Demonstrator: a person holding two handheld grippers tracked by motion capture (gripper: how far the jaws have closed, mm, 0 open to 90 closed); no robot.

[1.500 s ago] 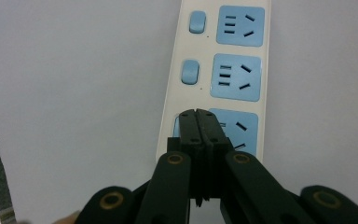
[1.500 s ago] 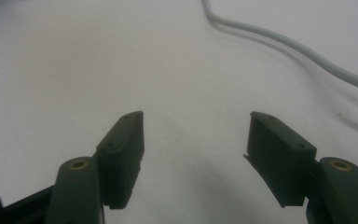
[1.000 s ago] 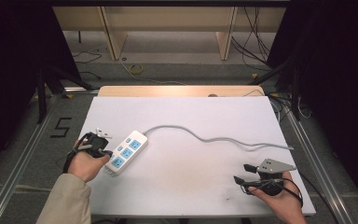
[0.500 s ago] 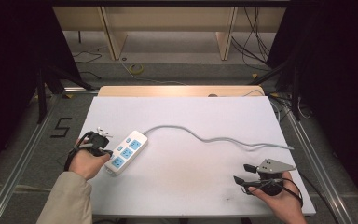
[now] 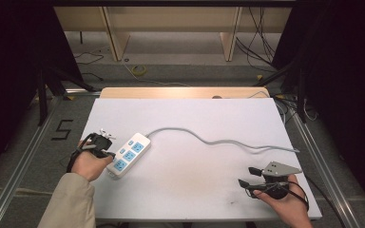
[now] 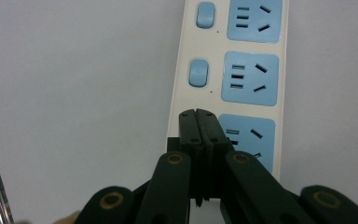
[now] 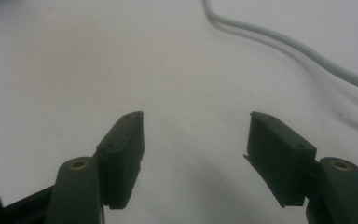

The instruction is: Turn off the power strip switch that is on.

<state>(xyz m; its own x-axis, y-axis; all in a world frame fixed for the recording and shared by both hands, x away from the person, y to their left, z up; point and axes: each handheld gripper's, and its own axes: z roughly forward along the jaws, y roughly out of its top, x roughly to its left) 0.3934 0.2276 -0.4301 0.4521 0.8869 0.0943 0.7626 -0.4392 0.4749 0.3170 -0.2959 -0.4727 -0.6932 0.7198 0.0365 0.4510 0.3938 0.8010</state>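
1. Dark surroundings are framing a white table (image 5: 190, 190), with wooden shelving and loose cables lying on the floor beyond its far edge. We are noting a "5" marked on the floor to the left.

2. We are finding the power strip (image 5: 129, 154) lying flat near the table's left edge, set at a diagonal, sockets facing up. Its grey cord (image 5: 218, 141) is snaking across the middle toward the right edge, so the strip is sitting within the left hand's reach while the cord is running clear of the working area.

3. We are observing the left claw (image 6: 198, 116) with its jaws fully together, nothing between them. Its closed tip is resting over the strip's near end, at the spot where the lowest switch would sit in line with the two blue switches (image 6: 198, 73) beyond it. We are judging that the jaws are being kept together to form one blunt point for pressing a switch; contact itself we cannot confirm.

4. We are seeing the right claw (image 7: 196, 140) standing wide and holding nothing, hovering low over bare table with the cord passing well ahead of it. In the high view it (image 5: 248, 176) is waiting near the table's right front corner, apparently parked clear of the left hand's work.
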